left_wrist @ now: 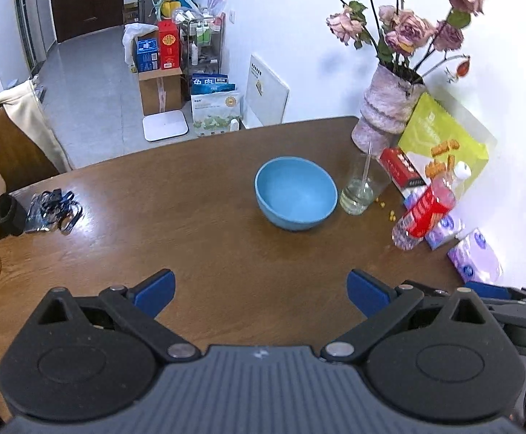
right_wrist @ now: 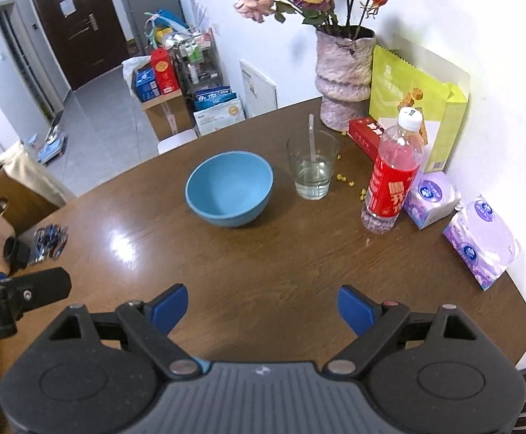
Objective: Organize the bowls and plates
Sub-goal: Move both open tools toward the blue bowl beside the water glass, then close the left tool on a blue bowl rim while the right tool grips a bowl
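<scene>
Both grippers [left_wrist: 261,291] [right_wrist: 263,307] hover, jaws spread and empty, over blue bowl [left_wrist: 295,193]; only right view shows whole bottle [right_wrist: 393,173]

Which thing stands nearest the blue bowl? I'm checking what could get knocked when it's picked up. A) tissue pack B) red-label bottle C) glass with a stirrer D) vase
C: the glass stands just right of the bowl, closer than anything else.
</scene>
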